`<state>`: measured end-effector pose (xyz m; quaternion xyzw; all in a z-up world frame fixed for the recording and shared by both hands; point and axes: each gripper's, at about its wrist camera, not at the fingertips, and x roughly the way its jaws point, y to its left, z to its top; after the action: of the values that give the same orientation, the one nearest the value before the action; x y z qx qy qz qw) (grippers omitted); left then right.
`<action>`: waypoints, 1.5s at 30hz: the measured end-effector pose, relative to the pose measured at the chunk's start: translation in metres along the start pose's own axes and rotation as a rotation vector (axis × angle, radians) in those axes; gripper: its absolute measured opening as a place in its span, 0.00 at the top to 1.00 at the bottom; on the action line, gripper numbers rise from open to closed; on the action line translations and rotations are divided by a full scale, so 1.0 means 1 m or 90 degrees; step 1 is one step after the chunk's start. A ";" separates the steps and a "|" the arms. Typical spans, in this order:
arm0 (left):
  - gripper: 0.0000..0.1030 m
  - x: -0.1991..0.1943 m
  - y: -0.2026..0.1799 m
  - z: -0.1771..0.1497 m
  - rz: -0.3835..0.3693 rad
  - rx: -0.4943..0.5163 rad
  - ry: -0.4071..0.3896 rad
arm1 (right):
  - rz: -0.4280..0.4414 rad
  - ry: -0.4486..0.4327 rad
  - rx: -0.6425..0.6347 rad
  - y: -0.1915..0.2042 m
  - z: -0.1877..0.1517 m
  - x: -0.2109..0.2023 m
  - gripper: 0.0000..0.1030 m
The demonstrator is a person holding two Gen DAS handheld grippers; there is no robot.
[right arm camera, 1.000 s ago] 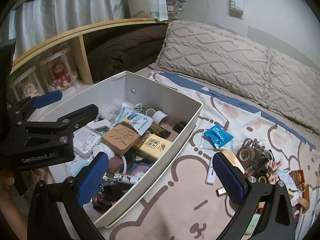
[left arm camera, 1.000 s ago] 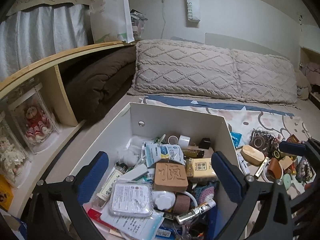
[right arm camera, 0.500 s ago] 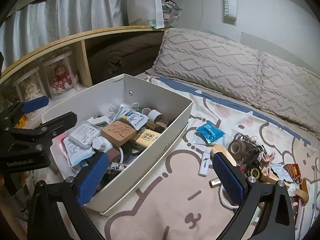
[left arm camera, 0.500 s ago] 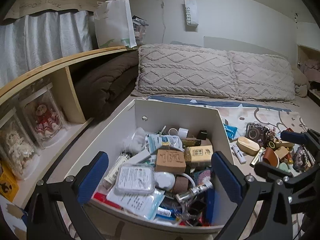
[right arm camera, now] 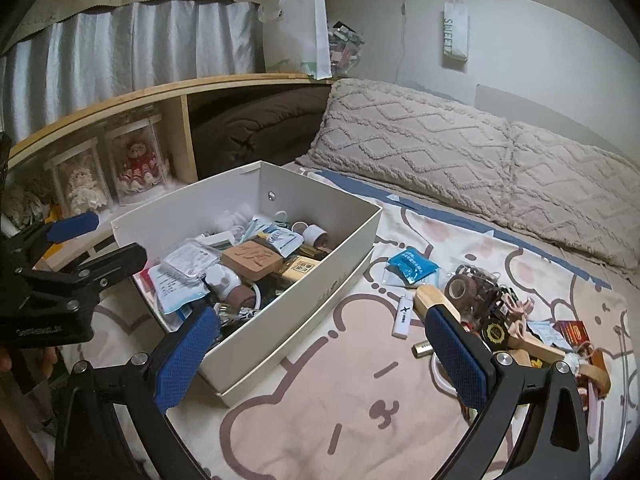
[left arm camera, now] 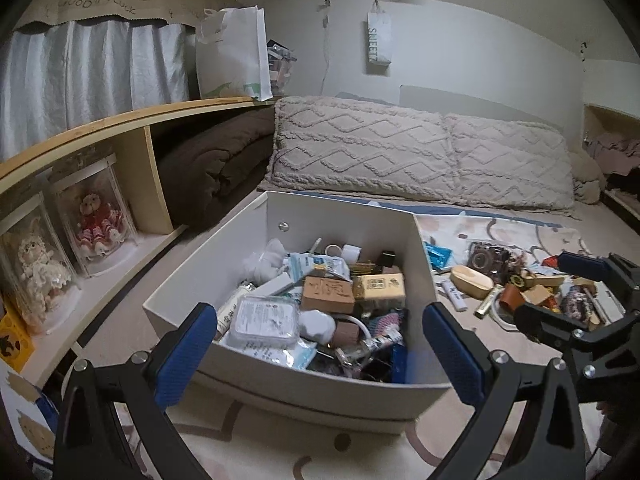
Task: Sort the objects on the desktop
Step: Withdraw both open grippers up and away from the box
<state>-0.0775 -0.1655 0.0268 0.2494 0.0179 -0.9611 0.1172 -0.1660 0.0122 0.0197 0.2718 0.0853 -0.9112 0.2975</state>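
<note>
A white box (left arm camera: pixel 344 224) (right arm camera: pixel 320 292) full of small items stands on the bed. Inside lie a brown carved block (left arm camera: pixel 328 294) (right arm camera: pixel 258 260), a clear plastic case (left arm camera: pixel 266 318) and a yellow packet (left arm camera: pixel 378 286). To its right lies a pile of loose objects (left arm camera: pixel 516 284) (right arm camera: pixel 492 308), with a white lighter (right arm camera: pixel 403 316), a blue sachet (right arm camera: pixel 412 266) and a wooden piece (left arm camera: pixel 472 276). My left gripper (left arm camera: pixel 320 348) is open and empty, just in front of the box. My right gripper (right arm camera: pixel 320 356) is open and empty above the sheet, between box and pile.
Two knitted pillows (left arm camera: pixel 420 152) lie along the back wall. A wooden shelf (left arm camera: pixel 120 128) on the left holds dolls in clear cases (left arm camera: pixel 96 216), a brown blanket (left arm camera: pixel 216 164) and a white paper bag (left arm camera: pixel 236 56). The printed sheet (right arm camera: pixel 340 400) shows in front of the box.
Both grippers have pulled back and up from the box. The box now looks smaller and farther in both views. Both stay open and empty.
</note>
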 end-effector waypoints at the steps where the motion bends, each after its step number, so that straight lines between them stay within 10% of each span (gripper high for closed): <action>1: 0.00 -0.003 -0.001 -0.001 0.001 0.001 -0.003 | 0.000 -0.002 0.001 0.000 -0.001 -0.002 0.00; 45: 0.00 -0.058 -0.042 -0.041 -0.065 0.012 -0.070 | -0.055 -0.072 0.035 -0.016 -0.055 -0.078 0.00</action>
<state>-0.0189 -0.1085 0.0176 0.1958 0.0154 -0.9783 0.0664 -0.0980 0.0812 0.0161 0.2243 0.0548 -0.9390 0.2548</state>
